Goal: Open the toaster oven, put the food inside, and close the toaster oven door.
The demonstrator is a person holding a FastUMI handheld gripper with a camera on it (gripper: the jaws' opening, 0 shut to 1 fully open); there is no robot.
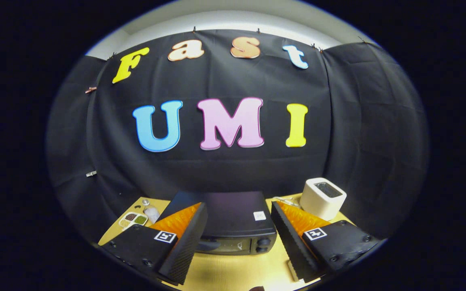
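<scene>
Gripper (239, 226) spread wide above the table, holding nothing

Between and just beyond its ridged fingers (184, 246) sits the boxy black toaster oven (233, 220), door closed, knobs at its front; wooden table (233, 268); rounded white toaster (323, 198) beyond; compartmented food tray (133, 219) opposite.

One fisheye view, riding on the gripper (238, 242), looking forward along its two fingers, which stand wide apart with nothing between them. Camera sits above the table (233, 270), over its near edge, pitched slightly down and facing the cloth wall (225, 169) square on. Oven (229, 220) lies just ahead, seen from above and in front: top panel plain, front face strongly foreshortened. Toaster (323, 198) at the far right corner, a tray (133, 220) at the far left corner. Wall takes most of the upper field; ceiling strip above it.
</scene>
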